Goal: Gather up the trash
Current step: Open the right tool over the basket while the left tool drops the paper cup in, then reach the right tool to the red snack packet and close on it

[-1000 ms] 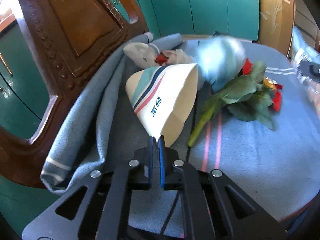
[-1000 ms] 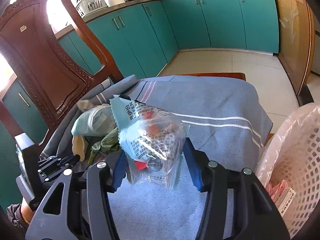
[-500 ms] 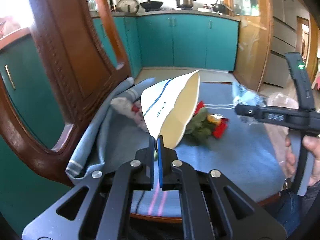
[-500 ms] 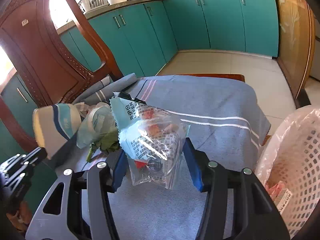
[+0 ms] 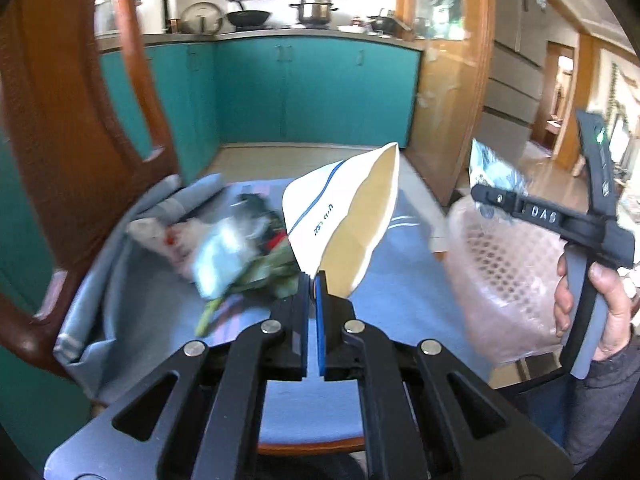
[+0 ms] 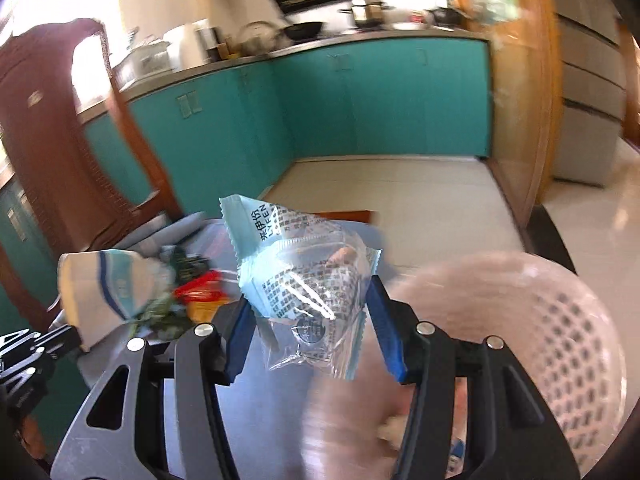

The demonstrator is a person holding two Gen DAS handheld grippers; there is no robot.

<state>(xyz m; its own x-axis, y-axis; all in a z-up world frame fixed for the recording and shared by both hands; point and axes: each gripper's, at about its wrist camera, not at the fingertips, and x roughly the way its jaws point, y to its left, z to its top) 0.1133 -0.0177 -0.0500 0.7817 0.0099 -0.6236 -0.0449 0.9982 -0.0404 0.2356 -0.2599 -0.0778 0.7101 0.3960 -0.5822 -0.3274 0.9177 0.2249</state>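
Both tongs loaded, now raised beside the basket.
Left tongs [image 5: 312, 280] pinch flattened paper cup [image 5: 340, 224]; right tongs [image 6: 310, 320] clasp snack wrapper [image 6: 304, 276], nearer white basket [image 6: 560, 340]; only the left view shows the gripping hand [image 5: 600, 312].

A round wooden table [image 5: 308, 446] is covered by a grey-blue woven cloth with pale stripes [image 5: 404, 292]. On the cloth lie a crumpled white wrapper [image 5: 168, 234], a pale blue plastic bag [image 5: 222, 256] and green-leaved artificial flowers [image 5: 256, 276], bunched together.

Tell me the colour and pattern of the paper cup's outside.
White paper cup with teal and navy stripes; shows best in the right wrist view.
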